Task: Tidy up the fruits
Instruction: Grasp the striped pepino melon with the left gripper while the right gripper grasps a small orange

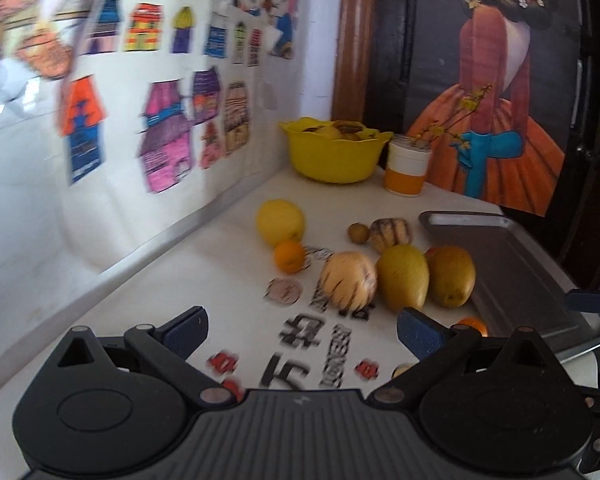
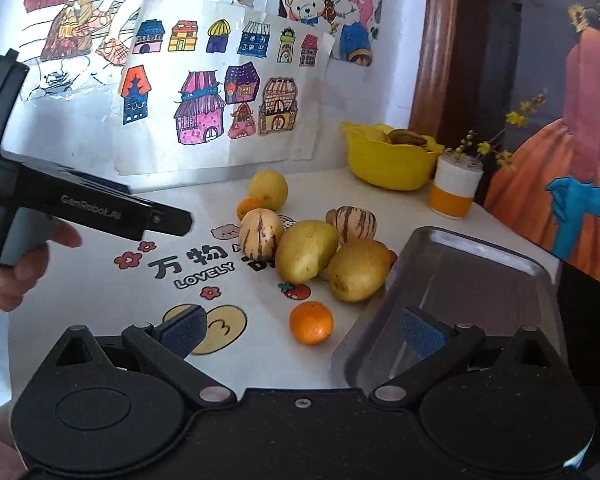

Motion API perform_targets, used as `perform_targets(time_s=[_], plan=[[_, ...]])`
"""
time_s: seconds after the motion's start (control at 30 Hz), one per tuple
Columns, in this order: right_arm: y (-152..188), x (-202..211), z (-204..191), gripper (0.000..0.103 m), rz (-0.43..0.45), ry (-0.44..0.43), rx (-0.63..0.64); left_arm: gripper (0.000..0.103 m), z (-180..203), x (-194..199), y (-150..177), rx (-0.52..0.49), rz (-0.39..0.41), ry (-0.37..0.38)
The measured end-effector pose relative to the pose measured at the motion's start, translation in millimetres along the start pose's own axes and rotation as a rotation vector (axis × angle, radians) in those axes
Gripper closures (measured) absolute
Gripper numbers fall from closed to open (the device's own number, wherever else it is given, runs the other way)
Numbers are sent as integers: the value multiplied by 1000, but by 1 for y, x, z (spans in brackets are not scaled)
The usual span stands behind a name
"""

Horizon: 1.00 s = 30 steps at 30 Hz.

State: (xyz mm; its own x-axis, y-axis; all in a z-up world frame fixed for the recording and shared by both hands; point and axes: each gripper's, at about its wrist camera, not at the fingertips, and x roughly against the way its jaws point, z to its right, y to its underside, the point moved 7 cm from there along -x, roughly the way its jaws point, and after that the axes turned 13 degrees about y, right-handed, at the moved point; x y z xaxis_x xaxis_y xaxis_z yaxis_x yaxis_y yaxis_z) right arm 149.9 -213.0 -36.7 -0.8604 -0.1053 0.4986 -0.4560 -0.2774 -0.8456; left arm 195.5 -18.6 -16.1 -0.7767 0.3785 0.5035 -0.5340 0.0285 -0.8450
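**Fruits wait beside an empty tray**

Fruits lie in a loose group in the middle of the table (image 2: 100,292), just beside the long edge of the metal tray (image 2: 480,276), which has nothing in it. Two yellow-green mangoes (image 2: 306,250) touch each other; behind them are two striped melons (image 2: 260,234), and a lemon-like yellow fruit (image 2: 268,190) lies toward the wall edge. One small orange (image 2: 311,322) sits apart, closest to the near edge.

I judge the orange to be light, firm and round, so it may roll; the pads should take it across its middle. The mangoes look heavier and smooth, perhaps slippery, and are better held across the short width with gentle force, because ripe skin bruises.

The left hand-held gripper (image 1: 302,330) hovers above the table with its jaws spread wide and empty, pointing at the nearer striped melon. The right hand-held gripper (image 2: 302,330) is also spread and holds nothing; it is tilted down, with one finger over the tray corner and the orange just in front. A hand (image 2: 16,264) grips the left tool's handle.

A yellow bowl (image 2: 388,164) with some fruit stands at the far corner.
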Motion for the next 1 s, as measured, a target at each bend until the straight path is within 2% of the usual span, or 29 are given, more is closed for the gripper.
perform_targets(time_s=[0.2,0.43,0.6,0.77,1.0], plan=[[3,-29,2,1,-22,-33,36,0,7,-41,-8,-82,-41,51],[11,-49,-2,15,-46,-74,68,1,9,-72,-9,-161,-60,85],[10,-56,-8,24,-55,-99,93,9,6,-86,-10,-202,-82,108],[9,-61,-11,39,-71,-100,107,20,3,-96,-8,-240,-109,116],[11,-69,-13,53,-100,-103,128,27,5,-105,-8,-277,-120,149]])
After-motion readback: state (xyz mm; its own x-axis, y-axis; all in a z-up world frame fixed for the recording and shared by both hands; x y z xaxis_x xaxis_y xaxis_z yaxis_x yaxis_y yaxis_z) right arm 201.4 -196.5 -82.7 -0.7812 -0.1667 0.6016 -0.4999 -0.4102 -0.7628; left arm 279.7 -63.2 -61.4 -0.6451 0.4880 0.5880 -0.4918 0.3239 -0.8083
